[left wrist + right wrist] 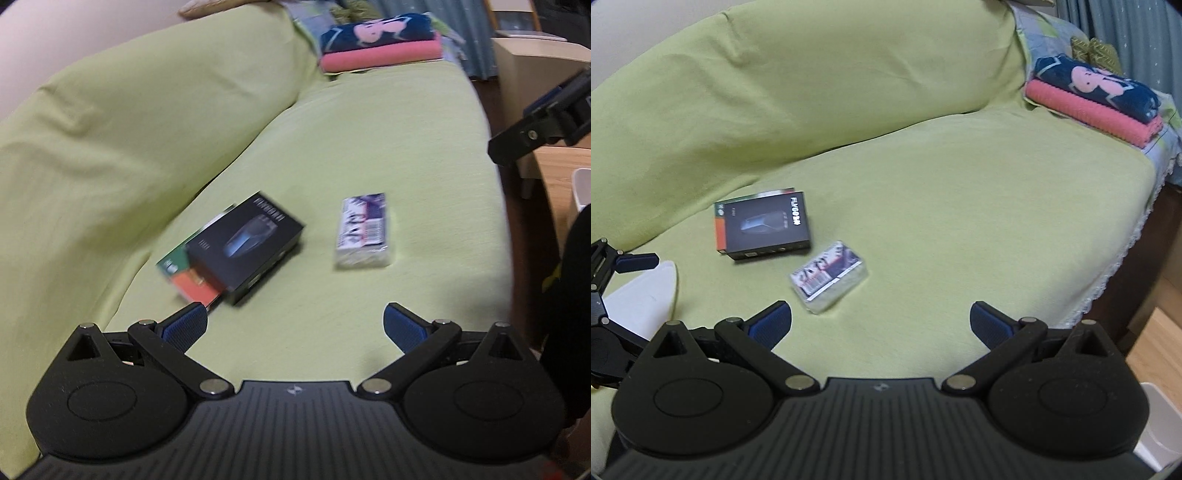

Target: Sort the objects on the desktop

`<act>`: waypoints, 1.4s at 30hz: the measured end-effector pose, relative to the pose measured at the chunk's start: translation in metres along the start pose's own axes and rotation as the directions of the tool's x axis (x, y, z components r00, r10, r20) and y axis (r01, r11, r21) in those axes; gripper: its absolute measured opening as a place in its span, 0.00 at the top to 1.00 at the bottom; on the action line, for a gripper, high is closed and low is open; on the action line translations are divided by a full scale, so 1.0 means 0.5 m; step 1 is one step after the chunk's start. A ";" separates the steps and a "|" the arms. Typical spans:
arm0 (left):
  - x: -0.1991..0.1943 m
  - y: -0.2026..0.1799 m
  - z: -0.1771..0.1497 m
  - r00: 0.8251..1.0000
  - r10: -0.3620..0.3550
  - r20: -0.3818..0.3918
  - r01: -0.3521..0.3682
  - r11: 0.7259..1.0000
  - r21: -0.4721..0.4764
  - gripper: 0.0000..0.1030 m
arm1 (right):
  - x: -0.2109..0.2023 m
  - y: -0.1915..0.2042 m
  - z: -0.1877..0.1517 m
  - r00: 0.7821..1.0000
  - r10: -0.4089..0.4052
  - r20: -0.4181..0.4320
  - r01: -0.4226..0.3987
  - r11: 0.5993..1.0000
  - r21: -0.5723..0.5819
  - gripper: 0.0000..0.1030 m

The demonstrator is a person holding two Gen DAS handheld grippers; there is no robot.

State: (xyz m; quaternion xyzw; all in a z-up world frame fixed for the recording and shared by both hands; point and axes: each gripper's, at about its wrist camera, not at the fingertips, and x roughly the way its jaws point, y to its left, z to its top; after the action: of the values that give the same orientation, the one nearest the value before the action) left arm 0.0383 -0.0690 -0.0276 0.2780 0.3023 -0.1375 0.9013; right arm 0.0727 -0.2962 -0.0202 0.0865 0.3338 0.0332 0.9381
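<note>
Black box (762, 227) lies flat on a light green cover (942, 206) that drapes a sofa seat and its backrest; under the box, touching it, is a flat carton with green and orange sides (186, 278). On the box lid is a picture of a dark device and white letters that look like "FLYCO", but the last letters are not clear. Near it, a little apart, lies a small wrapped pack (829, 278) with a barcode; its writing is too blurred to read. At the far end of the seat are folded towels (1097, 101), a dark blue one on a pink one. Behind them hangs a grey-blue curtain (1126, 33). A wooden floor (1156, 354) shows at the right. The left gripper (295, 325) and the right gripper (881, 321) both have the fingers spread wide and hold nothing, above the cover.
</note>
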 end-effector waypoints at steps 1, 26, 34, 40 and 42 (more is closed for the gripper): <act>0.002 0.005 -0.003 1.000 0.004 -0.002 -0.004 1.000 0.002 0.01 | 0.006 0.005 0.000 1.000 0.007 -0.003 -0.007 1.000 0.003 0.01; 0.179 0.095 0.013 1.000 0.009 -0.019 -0.001 0.925 0.380 0.01 | 0.178 0.122 0.053 0.977 0.208 0.045 -0.206 0.977 -0.049 0.01; 0.232 0.110 0.022 0.999 -0.023 -0.024 0.031 0.902 0.430 0.01 | 0.227 0.130 0.032 0.975 0.220 0.036 -0.220 0.976 -0.002 0.01; 0.267 0.117 0.030 0.998 -0.052 -0.030 0.060 0.883 0.466 0.01 | 0.230 0.128 0.017 0.976 0.212 0.053 -0.213 0.977 0.017 0.01; 0.279 0.119 0.032 0.998 -0.062 -0.032 0.070 0.876 0.478 0.03 | 0.234 0.130 0.016 0.978 0.203 0.049 -0.204 0.979 0.009 0.01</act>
State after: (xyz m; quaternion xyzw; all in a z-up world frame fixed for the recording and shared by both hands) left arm 0.1794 -0.0412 -0.0788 0.4827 0.2754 -0.2364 0.7970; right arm 0.1680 -0.2193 -0.0749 0.1273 0.3011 0.1246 0.9368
